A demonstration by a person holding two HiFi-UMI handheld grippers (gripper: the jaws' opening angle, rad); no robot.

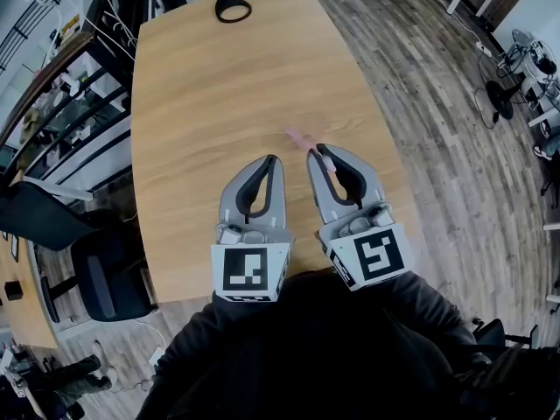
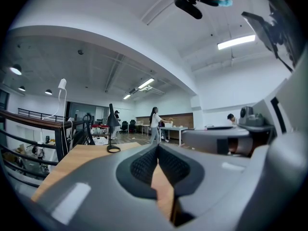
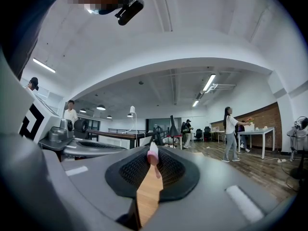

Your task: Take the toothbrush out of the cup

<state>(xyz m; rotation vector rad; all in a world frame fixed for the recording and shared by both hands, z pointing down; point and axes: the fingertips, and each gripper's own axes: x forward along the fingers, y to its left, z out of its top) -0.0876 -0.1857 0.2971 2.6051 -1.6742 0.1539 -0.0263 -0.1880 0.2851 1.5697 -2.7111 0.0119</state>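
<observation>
A pink toothbrush [image 1: 300, 137] sticks out over the wooden table [image 1: 219, 86], and my right gripper [image 1: 318, 154] is shut on its near end. In the right gripper view the toothbrush [image 3: 153, 154] stands pinched between the dark ribbed pads, with its pale tip pointing up and away. To the left, level with the right one, my left gripper [image 1: 273, 159] has its tips together and nothing between them. The left gripper view shows its jaws [image 2: 158, 148] meeting over bare wood. No cup shows in any view.
A black lamp base [image 1: 233, 7] sits at the table's far end. A black office chair [image 1: 109, 278] and a railing with shelves stand off the table's left side. People stand at desks far across the room. Wooden floor lies to the right.
</observation>
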